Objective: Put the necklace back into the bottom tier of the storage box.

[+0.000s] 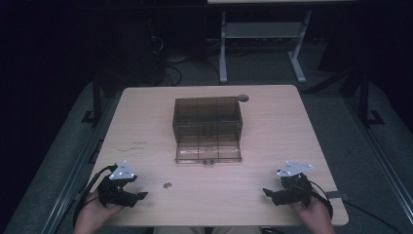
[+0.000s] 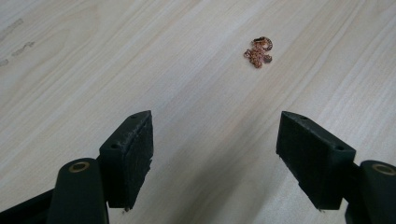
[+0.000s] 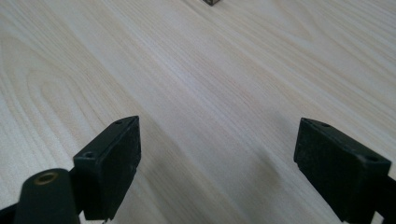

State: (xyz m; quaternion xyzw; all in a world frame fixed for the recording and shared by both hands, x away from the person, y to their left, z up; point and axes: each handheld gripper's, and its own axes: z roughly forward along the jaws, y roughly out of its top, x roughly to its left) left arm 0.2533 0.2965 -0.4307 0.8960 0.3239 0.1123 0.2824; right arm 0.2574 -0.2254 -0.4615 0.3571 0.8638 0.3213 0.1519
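Resting near table (image 1: 272, 122) edge, L gripper (image 1: 142, 195) & R gripper (image 1: 266, 192), both released, nothing held; small copper trinket (image 1: 167, 185) just right of L jaws, likely next pickup for open compartment box (image 1: 208, 127) at centre.

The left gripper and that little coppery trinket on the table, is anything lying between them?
Nothing: in the left gripper view, only bare wood of the table separates the open left gripper from the trinket.
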